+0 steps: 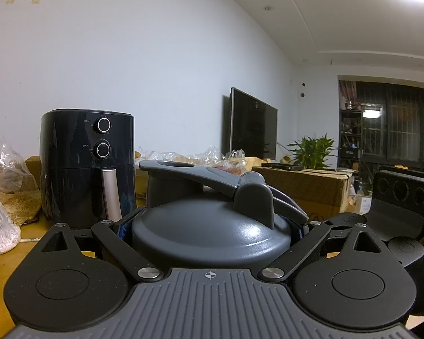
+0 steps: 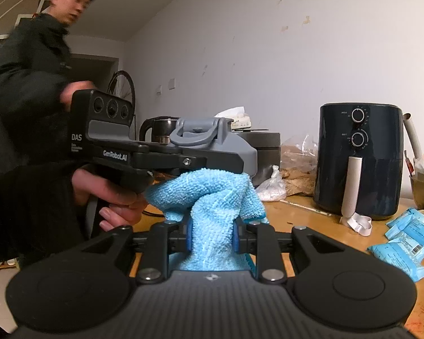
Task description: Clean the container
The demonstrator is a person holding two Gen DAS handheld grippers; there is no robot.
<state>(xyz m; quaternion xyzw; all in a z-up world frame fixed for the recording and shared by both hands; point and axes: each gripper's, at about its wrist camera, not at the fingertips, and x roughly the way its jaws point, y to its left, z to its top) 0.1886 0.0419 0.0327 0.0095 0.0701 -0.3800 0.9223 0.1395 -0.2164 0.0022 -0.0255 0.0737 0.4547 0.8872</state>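
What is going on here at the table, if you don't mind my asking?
A person is cleaning a grey container using two tools. The left hand-held gripper clamps the container by its lid area, holding it above the wooden table. The right hand-held gripper is shut on a blue cloth, bunched up right beside the container. An air fryer stands behind.

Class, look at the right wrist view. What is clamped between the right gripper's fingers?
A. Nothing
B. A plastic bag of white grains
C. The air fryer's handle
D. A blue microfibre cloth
D: the right gripper is closed on the bunched blue microfibre cloth, whose folds rise between its blue pads.
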